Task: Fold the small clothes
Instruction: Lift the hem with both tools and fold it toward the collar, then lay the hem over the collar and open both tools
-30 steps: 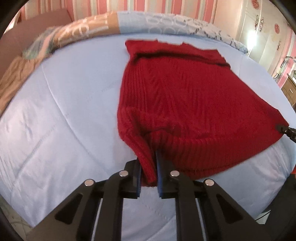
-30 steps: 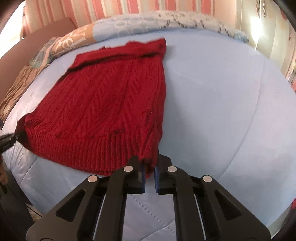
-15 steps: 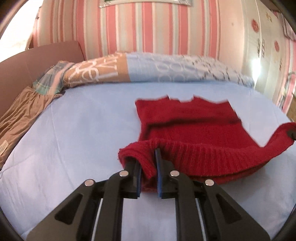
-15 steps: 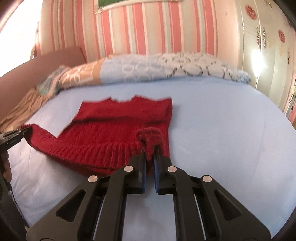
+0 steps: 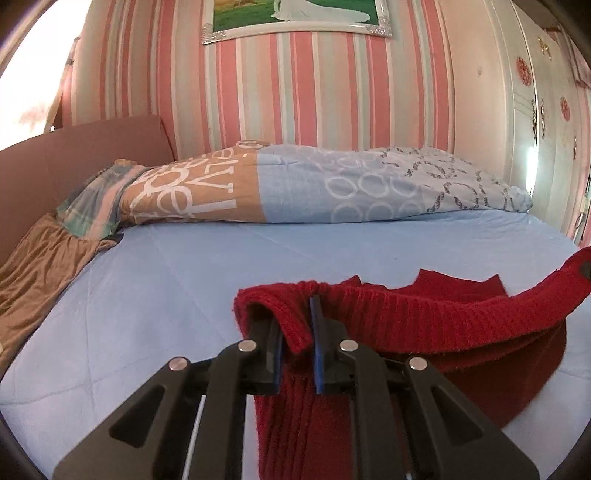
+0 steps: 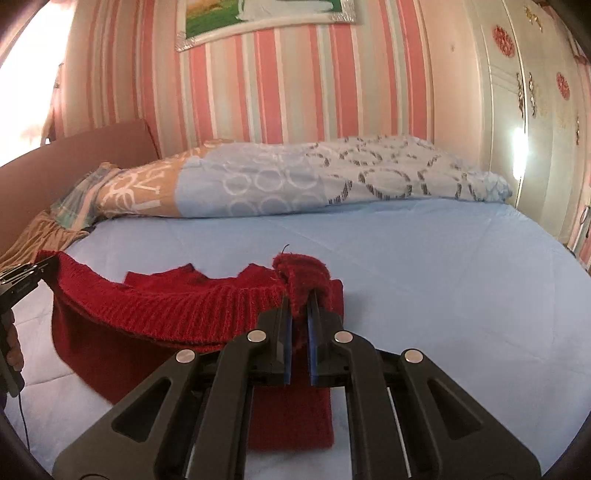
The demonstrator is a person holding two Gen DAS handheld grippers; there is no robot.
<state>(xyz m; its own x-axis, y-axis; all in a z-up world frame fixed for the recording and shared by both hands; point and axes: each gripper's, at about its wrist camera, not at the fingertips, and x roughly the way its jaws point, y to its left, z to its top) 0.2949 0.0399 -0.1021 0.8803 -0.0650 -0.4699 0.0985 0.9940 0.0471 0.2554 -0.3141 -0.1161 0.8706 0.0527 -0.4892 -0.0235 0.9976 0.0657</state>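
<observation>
A red sweater (image 5: pixel 424 321) hangs lifted by its ribbed hem over a blue bed (image 5: pixel 184 280), each hem corner pinched in a hand-held gripper. The left gripper (image 5: pixel 295 332) is clamped narrow on the hem's left corner, knit bunched between its blue-lined fingers; the right gripper (image 6: pixel 298 321) grips the opposite corner the same way, a tuft of knit curling over its tips. The hem stretches taut between them, while the sweater's far edge lies flat on the sheet towards the head of the bed, and more knit drapes beneath both grippers.

Along the head edge lies a rolled duvet (image 5: pixel 332 188), tan with white lettering at its left end, pale blue with rings to the right. A brown cloth (image 5: pixel 40 266) and a plaid cloth (image 5: pixel 92 199) are heaped at the bed's left head corner, against a brown headboard (image 5: pixel 74 158). Bare sheet stretches between sweater and duvet, and on the sweater's right side towards the bed's right edge.

Behind, a pink-striped wall (image 6: pixel 295 85) carries a framed picture (image 5: pixel 295 18); a white wardrobe (image 6: pixel 535 110) with red ornaments stands at right.
</observation>
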